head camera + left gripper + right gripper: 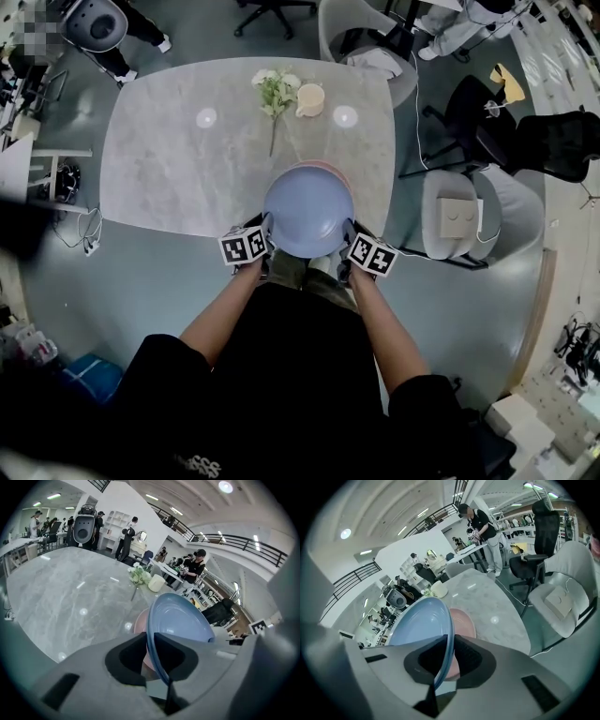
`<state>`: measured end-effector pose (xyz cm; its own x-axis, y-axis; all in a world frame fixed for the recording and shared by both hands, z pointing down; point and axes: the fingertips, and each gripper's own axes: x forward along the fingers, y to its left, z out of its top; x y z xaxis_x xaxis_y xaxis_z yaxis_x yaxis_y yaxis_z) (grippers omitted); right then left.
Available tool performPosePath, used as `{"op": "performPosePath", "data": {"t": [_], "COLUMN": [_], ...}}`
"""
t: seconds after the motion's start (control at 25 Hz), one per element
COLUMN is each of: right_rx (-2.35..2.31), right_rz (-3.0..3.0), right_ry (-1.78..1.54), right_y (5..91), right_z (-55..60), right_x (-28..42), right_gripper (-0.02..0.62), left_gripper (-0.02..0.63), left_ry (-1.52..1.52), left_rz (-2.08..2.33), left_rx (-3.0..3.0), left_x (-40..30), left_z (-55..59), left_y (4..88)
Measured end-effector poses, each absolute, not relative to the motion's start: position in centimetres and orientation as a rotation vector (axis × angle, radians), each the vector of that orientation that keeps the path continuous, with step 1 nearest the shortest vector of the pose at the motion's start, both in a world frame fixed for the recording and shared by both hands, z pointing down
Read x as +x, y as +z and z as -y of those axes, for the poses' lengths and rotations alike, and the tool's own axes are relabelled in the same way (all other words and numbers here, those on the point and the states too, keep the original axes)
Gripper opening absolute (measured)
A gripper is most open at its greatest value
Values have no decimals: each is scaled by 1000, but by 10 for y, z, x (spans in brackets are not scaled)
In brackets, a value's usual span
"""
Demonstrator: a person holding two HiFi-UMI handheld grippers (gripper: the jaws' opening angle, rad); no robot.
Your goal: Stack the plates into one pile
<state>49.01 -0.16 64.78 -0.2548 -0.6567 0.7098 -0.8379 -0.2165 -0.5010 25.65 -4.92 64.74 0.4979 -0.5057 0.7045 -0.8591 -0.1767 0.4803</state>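
Note:
A blue plate [307, 211] hangs over the near edge of the grey marble table [178, 169], held by its rim from both sides. My left gripper [269, 236] is shut on its left rim and my right gripper [349, 242] on its right rim. In the left gripper view the plate's [183, 620] edge runs between the pads of the left gripper [151, 641]. The right gripper view shows the same: the plate's [419, 620] edge is pinched in the right gripper [451, 648]. A pink plate [319, 166] lies on the table just under and beyond the blue one, mostly hidden in the head view and showing in both gripper views [139, 620] [463, 623].
A sprig of white flowers [275, 94] and a cream cup [309, 99] sit at the table's far side. A grey armchair [459, 220] stands right of the table, another chair [366, 42] beyond it, and a black office chair [478, 117] further right. People stand in the background.

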Motion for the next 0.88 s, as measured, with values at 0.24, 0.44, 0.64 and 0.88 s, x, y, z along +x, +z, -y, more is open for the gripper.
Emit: {"op": "performPosePath", "data": {"t": [0.24, 0.44, 0.64, 0.88], "right_rx": [1814, 1801, 1778, 1794], "right_rz": [1781, 1737, 1703, 1688], "right_ry": [1456, 1462, 1479, 1417], "right_y": [666, 691, 712, 721], "right_z": [8, 12, 16, 21], "right_x": [509, 514, 514, 512], "right_gripper": [48, 47, 48, 48], "left_gripper": [60, 63, 67, 71], "left_ry": [542, 561, 573, 588], "left_rz": [1077, 1059, 1037, 1035], "left_rx": [1838, 1842, 1835, 1831], "left_x": [277, 285, 287, 285], "left_z": [57, 65, 73, 80], "left_y": [672, 691, 705, 714]}}
